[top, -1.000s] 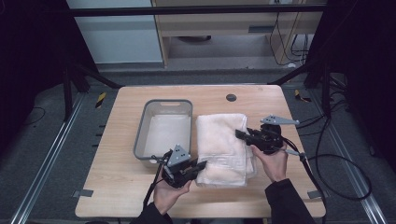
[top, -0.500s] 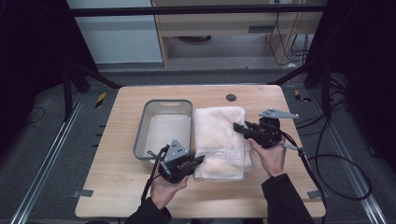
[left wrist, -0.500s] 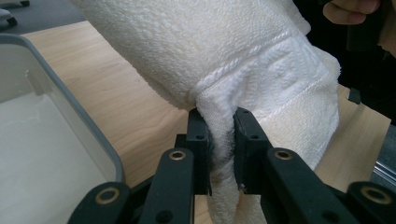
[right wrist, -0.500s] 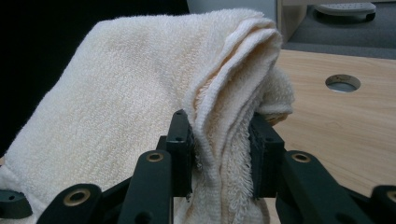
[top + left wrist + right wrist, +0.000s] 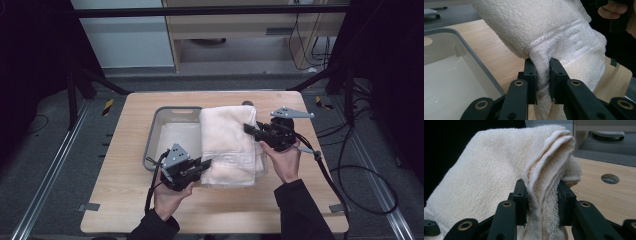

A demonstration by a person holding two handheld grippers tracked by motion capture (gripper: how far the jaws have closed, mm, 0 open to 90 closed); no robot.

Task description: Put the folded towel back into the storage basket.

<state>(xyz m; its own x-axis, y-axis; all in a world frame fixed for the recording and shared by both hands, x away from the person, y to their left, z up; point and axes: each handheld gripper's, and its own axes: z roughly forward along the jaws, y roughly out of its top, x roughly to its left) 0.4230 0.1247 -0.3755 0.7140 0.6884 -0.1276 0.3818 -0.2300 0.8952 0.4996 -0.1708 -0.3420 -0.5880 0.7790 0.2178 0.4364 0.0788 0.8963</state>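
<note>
A folded cream towel (image 5: pixel 227 142) hangs lifted off the table, partly over the right side of a grey plastic bin (image 5: pixel 165 134). My left gripper (image 5: pixel 204 164) is shut on the towel's near left corner; in the left gripper view the jaws pinch a fold of the towel (image 5: pixel 564 32) beside the bin (image 5: pixel 461 75). My right gripper (image 5: pixel 248 128) is shut on the towel's right edge. The right gripper view shows several layers of the towel (image 5: pixel 499 170) squeezed between its jaws.
The wooden table (image 5: pixel 125 210) has a round cable hole (image 5: pixel 610 178) near its far edge, just behind the towel. A cable (image 5: pixel 325 170) trails from the right gripper off the table's right side. Metal rails and dark floor surround the table.
Both grippers have carried the towel left and away from me, raising it so that it now overlaps the bin's right side. Both jaws have stayed shut on it.
</note>
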